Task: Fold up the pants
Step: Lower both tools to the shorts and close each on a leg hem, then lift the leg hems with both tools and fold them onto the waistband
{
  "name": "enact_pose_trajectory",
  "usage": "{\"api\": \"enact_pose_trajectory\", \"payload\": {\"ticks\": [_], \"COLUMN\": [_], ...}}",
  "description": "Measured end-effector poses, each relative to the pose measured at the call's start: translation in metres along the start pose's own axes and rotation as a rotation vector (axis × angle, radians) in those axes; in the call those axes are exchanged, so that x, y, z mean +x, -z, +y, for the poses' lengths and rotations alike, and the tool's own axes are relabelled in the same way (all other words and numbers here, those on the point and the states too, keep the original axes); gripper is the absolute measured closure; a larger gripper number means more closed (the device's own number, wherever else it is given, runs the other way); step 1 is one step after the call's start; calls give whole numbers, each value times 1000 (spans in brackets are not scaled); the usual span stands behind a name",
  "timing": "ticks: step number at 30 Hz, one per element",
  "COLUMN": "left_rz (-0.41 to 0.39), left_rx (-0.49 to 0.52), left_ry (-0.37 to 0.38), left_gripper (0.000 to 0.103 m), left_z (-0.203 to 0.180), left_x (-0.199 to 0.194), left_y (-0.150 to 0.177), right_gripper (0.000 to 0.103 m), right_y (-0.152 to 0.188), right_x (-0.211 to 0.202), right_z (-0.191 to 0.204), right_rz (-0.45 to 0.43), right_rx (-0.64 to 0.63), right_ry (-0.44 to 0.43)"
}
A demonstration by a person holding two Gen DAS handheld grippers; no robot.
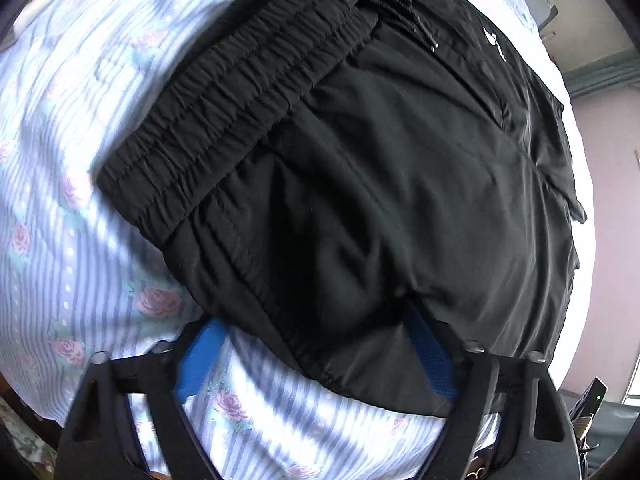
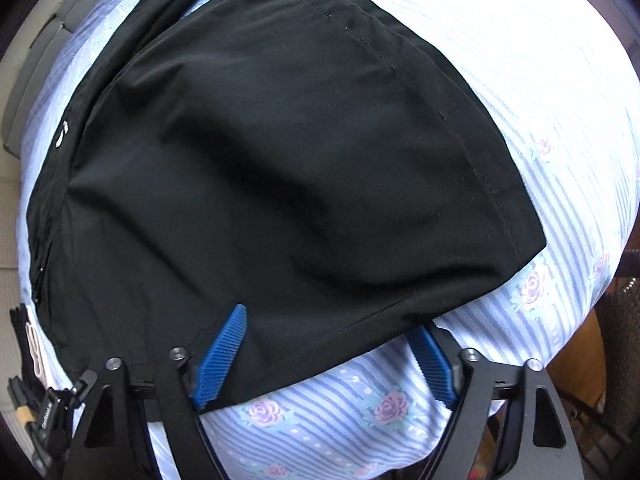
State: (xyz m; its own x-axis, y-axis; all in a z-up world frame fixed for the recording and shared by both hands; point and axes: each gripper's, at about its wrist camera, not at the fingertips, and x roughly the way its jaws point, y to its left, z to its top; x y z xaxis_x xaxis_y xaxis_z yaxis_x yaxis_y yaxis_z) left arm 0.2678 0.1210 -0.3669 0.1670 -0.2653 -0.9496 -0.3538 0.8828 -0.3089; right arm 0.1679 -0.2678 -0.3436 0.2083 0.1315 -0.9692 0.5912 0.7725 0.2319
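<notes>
White logo on black fabric pants [image 1: 491, 38]: a mark only, no readable letters.
Small black device [image 2: 47, 420] lettering: too blurred to read.

The bed [image 1: 60, 240] is covered by a pale blue striped sheet [image 2: 560, 120] printed with pink roses. Black pants [image 1: 380, 200] are spread directly on the sheet, with the gathered elastic waistband [image 1: 224, 112] and its drawstring [image 1: 400, 4] laid flat and the hemmed leg end [image 2: 460, 128] resting on the stripes.
</notes>
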Motion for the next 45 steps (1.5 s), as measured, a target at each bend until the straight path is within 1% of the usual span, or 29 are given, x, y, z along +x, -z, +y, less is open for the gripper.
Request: {"api": "enact_pose_trajectory", "payload": {"ticks": [1,2,4,5,6,8,11,15,18,19,20,22,23,25,26,27,30,32,37,40,42,45], "left_rz": [-9,-14,-19,-25,-41,-72,-126,-181,-218,-227,-234,-239,-239,-240,-237,-235,-245,-261,-351,-387,-404,-399], "left_rx": [26,48,95,120,145,168,186,204,214,217,216,204,195,193,189,184,169,160,126,110,99,93], "left_ry": [-1,-7,0,-5,-12,-1,12,-14,-13,-12,-7,3,3,-33,-46,-54,-61,-56,-50,-62,-82,-98], "left_gripper": [54,70,88,89,90,90,90,91,92,92,92,92,92,93,93,93,94,95,97,99,99,99], "left_z": [-3,-7,-17,-23,-29,-37,-44,-51,-58,-59,-60,-58,-61,-67,-68,-68,-72,-77,-91,-99,-104,-109], "left_x": [-5,-8,-16,-21,-29,-49,-83,-123,-146,-154,-160,-171,-176,-181,-184,-187,-193,-195,-195,-188,-178,-155], "left_y": [-1,-2,-6,-7,-8,-8,-4,-2,-2,-3,-4,-6,-9,-16,-20,-23,-37,-56,-112,-148,-176,-219], "right_gripper": [42,48,74,84,95,95,96,98,98,98,98,98,98,98,98,98,98,99,99,98,98,99], "right_y": [-3,-5,-10,-13,-16,-19,-23,-21,-22,-22,-29,-27,-16,-5,-9,-5,-19,-30,-80,-112,-137,-176], "right_x": [-3,-5,-12,-17,-23,-43,-88,-152,-200,-215,-225,-250,-262,-277,-282,-290,-294,-296,-296,-284,-271,-243], "right_z": [2,4,5,4,4,6,14,31,56,62,74,87,84,83,88,86,98,110,152,181,204,238], "right_rz": [-8,-13,-23,-25,-32,-53,-115,-184,-222,-233,-240,-256,-258,-261,-265,-271,-293,-327,-411,-440,-444,-447], "right_rx": [-6,-15,-24,-28,-35,-50,-93,-182,-249,-263,-274,-292,-305,-320,-334,-341,-334,-332,-336,-348,-348,-363], "right_ry": [8,17,22,17,-4,-43,-78,-139,-178,-200,-220,-260,-264,-277,-273,-264,-267,-281,-305,-325,-321,-310]}}
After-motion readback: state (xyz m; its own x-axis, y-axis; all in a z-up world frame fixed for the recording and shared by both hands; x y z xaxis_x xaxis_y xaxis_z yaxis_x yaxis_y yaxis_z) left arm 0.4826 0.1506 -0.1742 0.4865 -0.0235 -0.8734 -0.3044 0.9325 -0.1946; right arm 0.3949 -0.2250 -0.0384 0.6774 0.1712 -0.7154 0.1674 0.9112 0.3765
